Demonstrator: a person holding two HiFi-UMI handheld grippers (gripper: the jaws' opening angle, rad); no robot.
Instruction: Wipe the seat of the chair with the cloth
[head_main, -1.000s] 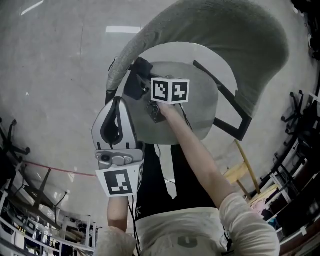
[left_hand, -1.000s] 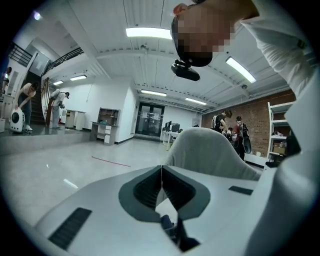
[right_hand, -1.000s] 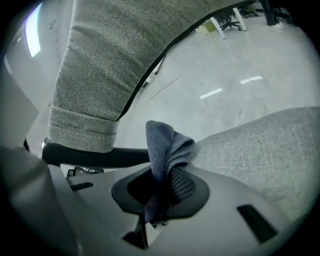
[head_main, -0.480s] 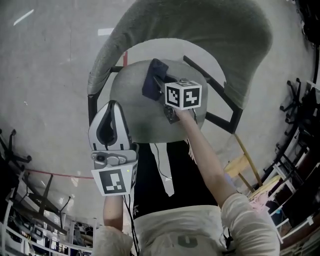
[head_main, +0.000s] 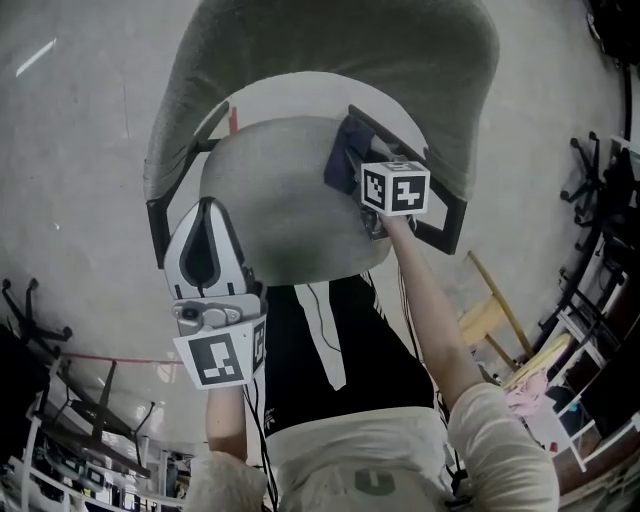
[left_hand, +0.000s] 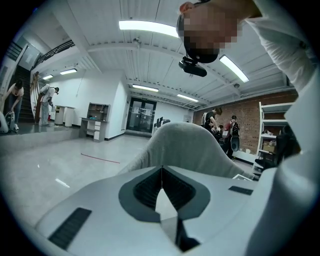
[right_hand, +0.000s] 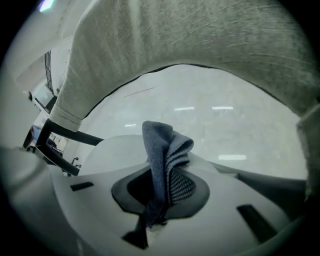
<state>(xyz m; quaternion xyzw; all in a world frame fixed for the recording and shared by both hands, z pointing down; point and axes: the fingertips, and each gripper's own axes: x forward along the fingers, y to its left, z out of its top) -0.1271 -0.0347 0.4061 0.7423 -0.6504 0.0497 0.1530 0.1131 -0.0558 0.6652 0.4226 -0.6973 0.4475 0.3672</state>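
I read the right gripper (head_main: 352, 168) at the rear right of the chair's seat (head_main: 280, 200), just below the grey backrest (head_main: 330, 50) and beside a black frame bar (head_main: 440, 215). In the right gripper view its fingers (right_hand: 182, 187) are clamped on the dark blue cloth (right_hand: 162, 150), which stands up between them in a folded bunch with its lower end trailing back into the gripper (right_hand: 162, 192). The backrest (right_hand: 200, 40) arches overhead in that view, with bare floor visible beneath it. In the head view the cloth (head_main: 342, 150) sits at the rear right edge of the seat, directly ahead of the marker cube; I cannot confirm whether it presses on the upholstery. The left gripper (head_main: 205, 215) is held over the seat's front left edge, well apart from the cloth. The left gripper view shows its fingers (left_hand: 145, 187) fully closed, tips meeting, with nothing between them, and the left gripper (left_hand: 161, 172) points towards the backrest (left_hand: 185, 145).
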